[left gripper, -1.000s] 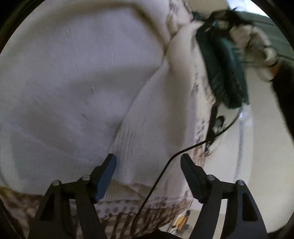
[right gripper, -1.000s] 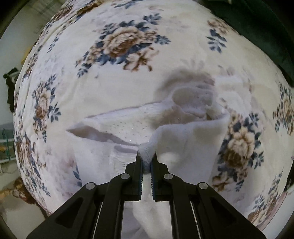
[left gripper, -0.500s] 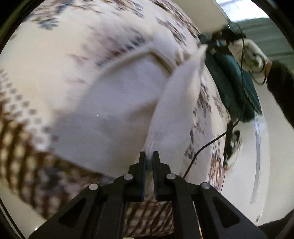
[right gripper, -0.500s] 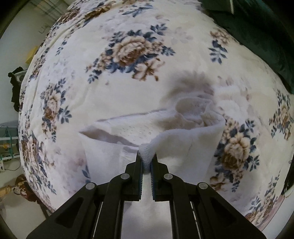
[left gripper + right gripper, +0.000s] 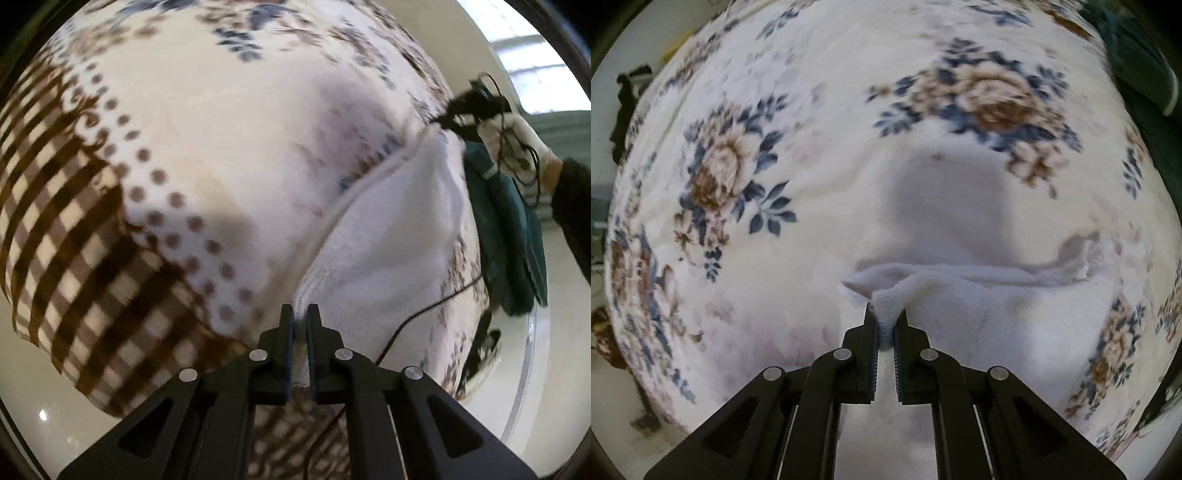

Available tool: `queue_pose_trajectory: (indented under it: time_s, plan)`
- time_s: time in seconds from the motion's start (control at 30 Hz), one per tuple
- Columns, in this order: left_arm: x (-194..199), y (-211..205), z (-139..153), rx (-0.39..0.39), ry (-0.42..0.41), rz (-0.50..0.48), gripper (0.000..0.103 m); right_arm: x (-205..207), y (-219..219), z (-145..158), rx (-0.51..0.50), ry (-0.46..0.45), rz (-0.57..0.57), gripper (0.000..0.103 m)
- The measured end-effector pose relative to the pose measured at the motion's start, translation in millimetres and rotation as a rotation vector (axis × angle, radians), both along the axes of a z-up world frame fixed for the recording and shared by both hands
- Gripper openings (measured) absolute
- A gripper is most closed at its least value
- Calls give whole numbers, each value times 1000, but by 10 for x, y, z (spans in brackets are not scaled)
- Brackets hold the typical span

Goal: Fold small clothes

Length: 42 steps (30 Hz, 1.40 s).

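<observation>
- My left claw point(image 5: 300, 314) is pinched tight on a hem corner of the white garment point(image 5: 391, 236), low at the near edge of the bed, so I have one end of the fabric under control.
- My right claw point(image 5: 885, 317) is clamped on another bunched corner of the same white garment point(image 5: 960, 295); it points about straight down at the bed, which keeps that corner just off the surface.
- I hold two corners at once because soft fleece would sag and crumple if I lifted it from a single point; with both ends gripped, I judge I can carry one edge over the rest for a fold.
- Between the claws the garment lies mostly flat on the floral blanket point(image 5: 738, 177), one edge ridged up in a long crease.
- Further out, the blanket's checked and dotted border point(image 5: 74, 229) drapes over the bed's side.
- Beyond, in the left view, my gloved hand point(image 5: 517, 144) grips the right claw's handle among trailing black cable point(image 5: 424, 314), with a dark green cloth point(image 5: 506, 236) past the garment.
</observation>
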<state>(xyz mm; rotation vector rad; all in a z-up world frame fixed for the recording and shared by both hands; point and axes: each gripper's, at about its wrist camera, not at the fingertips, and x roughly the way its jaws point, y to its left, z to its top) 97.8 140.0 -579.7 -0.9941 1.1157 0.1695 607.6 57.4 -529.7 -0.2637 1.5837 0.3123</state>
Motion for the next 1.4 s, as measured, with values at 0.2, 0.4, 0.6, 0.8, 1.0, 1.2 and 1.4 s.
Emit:
queue_pose_trajectory:
  time_s: [0.2, 0.4, 0.6, 0.8, 1.0, 1.2, 1.4]
  plan:
    - [49, 131, -202, -61, 4, -25, 5, -50, -78, -172, 24, 61, -55, 21]
    - [105, 126, -174, -78, 10, -72, 5, -1130, -993, 379, 169, 146, -88, 42]
    - [188, 133, -153, -76, 24, -94, 5, -3069, -2528, -189, 292, 529, -530, 44]
    - [298, 47, -134, -18, 46, -149, 5, -4308, -3346, -1059, 589, 668, -1106, 37]
    - [299, -39, -78, 48, 61, -203, 5, -4554, -3355, -1214, 756, 542, -1160, 2]
    - [330, -87, 85, 91, 55, -236, 5, -5093, -3547, -880, 589, 480, -1099, 1]
    - [320, -116, 108, 127, 58, -234, 5, -5629, -3492, -1077, 410, 553, -1070, 0]
